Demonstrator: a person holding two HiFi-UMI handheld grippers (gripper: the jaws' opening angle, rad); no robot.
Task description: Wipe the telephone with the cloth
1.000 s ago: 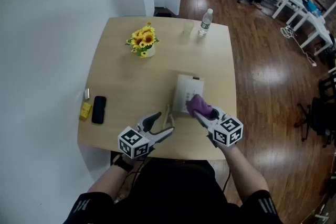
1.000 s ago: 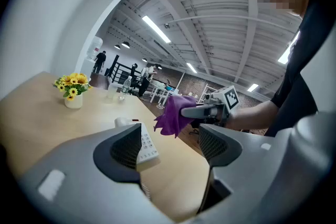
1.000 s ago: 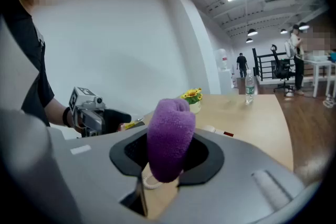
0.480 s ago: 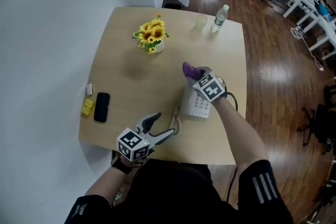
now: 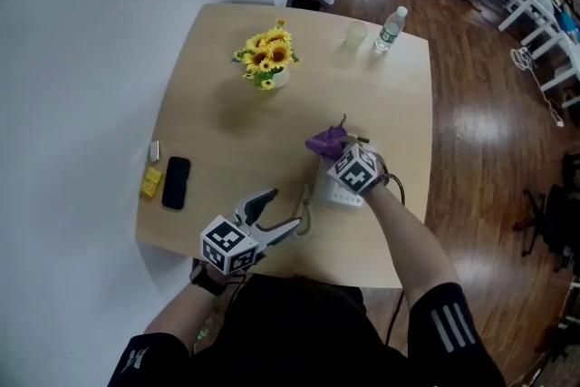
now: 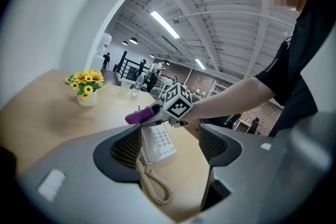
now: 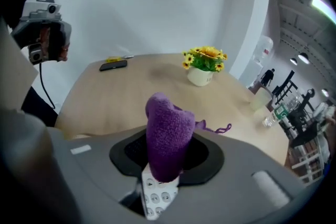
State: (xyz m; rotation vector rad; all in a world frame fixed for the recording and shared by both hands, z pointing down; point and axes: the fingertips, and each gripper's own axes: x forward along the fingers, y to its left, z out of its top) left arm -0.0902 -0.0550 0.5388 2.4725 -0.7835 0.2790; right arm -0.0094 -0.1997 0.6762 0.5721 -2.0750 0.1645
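Telephone, white, desk type, lies on the wooden table right of frame centre in the head view, with its keypad facing up. Its coiled cord trails off its lower-left corner.

The right gripper is clamped on the purple cloth. In the right gripper view the cloth stands as a thick wad between the closed jaws, and the keypad shows directly beneath it. The wad sits over the upper end of the telephone; whether it presses on the casing cannot be told.

The left gripper hovers at the lower left of the telephone, near the table's bottom edge, with its jaws wide apart and nothing held. In its own view, the telephone and cord appear beyond the gap.

A pot of sunflowers, a bottle and a dark handset stand well apart from the work.

The step in hand is judged to be a wiping stroke along the keypad. It is done well by pressing the wad low enough to flatten it and drawing it lengthwise down the casing. The light base may slide, so the free gripper could brace it. The cord and the cloth's loose thread are likely snags.
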